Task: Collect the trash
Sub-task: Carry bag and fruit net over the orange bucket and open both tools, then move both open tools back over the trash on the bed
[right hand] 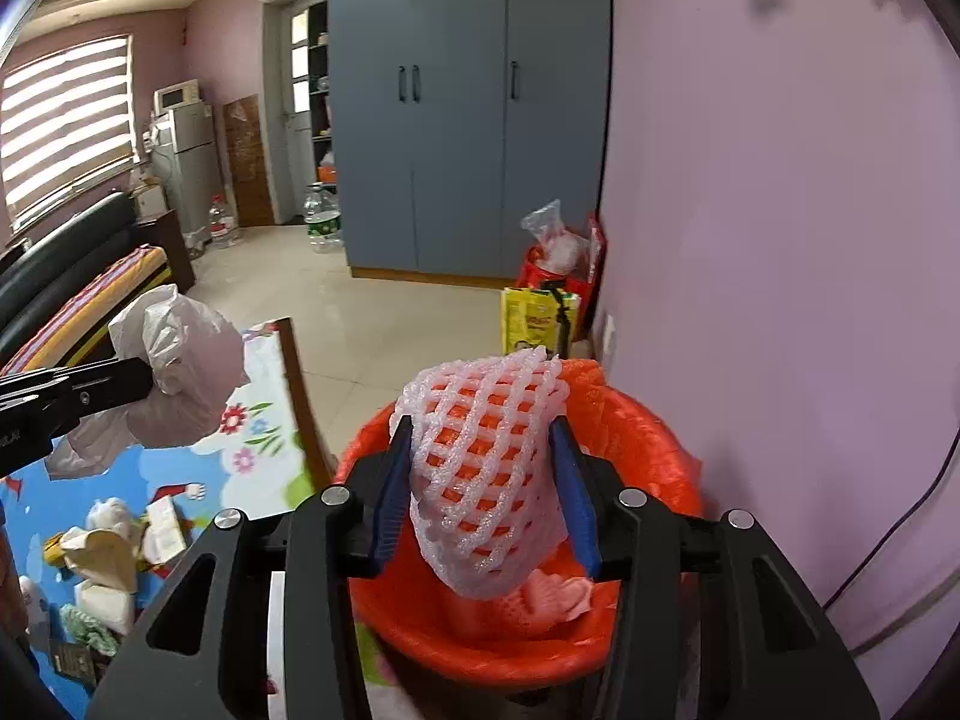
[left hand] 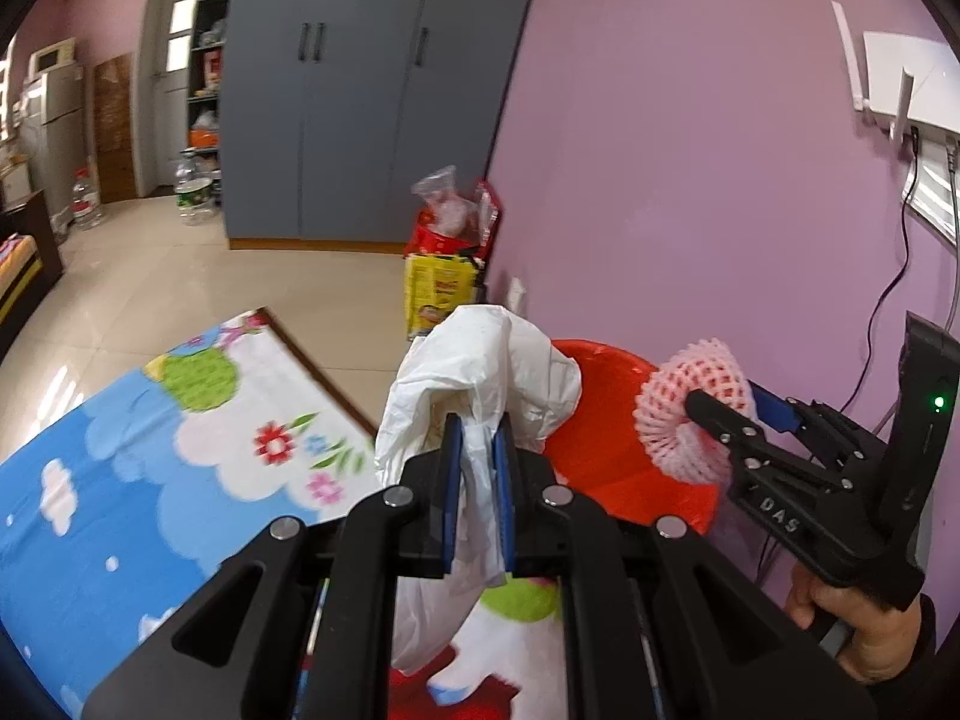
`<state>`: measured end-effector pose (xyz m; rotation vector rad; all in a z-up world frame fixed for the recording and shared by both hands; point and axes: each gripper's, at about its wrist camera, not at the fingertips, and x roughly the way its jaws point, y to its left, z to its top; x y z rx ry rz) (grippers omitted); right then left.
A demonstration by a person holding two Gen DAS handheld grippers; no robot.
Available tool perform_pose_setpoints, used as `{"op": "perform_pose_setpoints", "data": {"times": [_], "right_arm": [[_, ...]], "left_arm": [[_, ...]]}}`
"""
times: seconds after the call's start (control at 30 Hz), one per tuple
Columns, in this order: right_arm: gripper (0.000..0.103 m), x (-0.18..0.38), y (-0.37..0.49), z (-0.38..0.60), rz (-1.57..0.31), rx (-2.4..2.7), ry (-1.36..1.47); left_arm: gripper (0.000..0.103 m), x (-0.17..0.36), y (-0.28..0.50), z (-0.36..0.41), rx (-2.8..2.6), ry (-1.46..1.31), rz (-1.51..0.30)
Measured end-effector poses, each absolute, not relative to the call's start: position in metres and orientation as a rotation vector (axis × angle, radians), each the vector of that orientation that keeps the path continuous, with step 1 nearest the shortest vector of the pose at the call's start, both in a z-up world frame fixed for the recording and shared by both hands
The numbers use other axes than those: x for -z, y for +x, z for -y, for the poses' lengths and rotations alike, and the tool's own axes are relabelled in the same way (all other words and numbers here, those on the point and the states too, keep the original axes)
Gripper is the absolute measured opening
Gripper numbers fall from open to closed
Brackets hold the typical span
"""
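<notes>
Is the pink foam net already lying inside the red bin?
No, the foam net sits between the right gripper pads, above the red bin.

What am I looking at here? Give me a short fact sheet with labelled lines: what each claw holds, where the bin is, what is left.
left gripper: shut on a white plastic bag
right gripper: clamped on a pink foam fruit net, held above the bin
bin: red basket with a red liner, on the floor by the pink wall
in the bin: some pinkish scrap
left to collect: crumpled papers on the cartoon tablecloth
</notes>
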<state>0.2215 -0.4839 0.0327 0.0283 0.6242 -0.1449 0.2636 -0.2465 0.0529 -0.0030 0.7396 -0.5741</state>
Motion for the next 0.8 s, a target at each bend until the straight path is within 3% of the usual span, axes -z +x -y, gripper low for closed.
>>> {"op": "perform_pose_setpoints", "data": {"times": [0.3,0.4,0.47,0.5,0.53,0.57,0.8], "right_arm": [[0.052,-0.031,0.229,0.509,-0.621,0.189,0.027],[0.058,-0.03,0.233,0.512,-0.621,0.192,0.029],[0.06,-0.03,0.235,0.512,-0.623,0.196,0.023],[0.067,-0.029,0.236,0.512,-0.622,0.199,0.021],[0.07,-0.028,0.237,0.512,-0.622,0.2,0.017],[0.07,-0.027,0.238,0.512,-0.626,0.204,0.009],[0.071,-0.023,0.237,0.514,-0.63,0.2,0.024]], "left_arm": [[0.011,-0.04,0.287,0.29,0.65,-0.031,-0.775],[0.013,-0.037,0.293,0.3,0.669,-0.042,-0.776],[0.023,-0.037,0.295,0.308,0.683,-0.048,-0.781],[0.028,-0.037,0.297,0.31,0.689,-0.049,-0.781],[0.041,-0.037,0.298,0.311,0.694,-0.052,-0.781],[0.046,-0.036,0.3,0.311,0.695,-0.06,-0.78],[0.046,-0.037,0.3,0.287,0.641,-0.084,-0.772]]}}
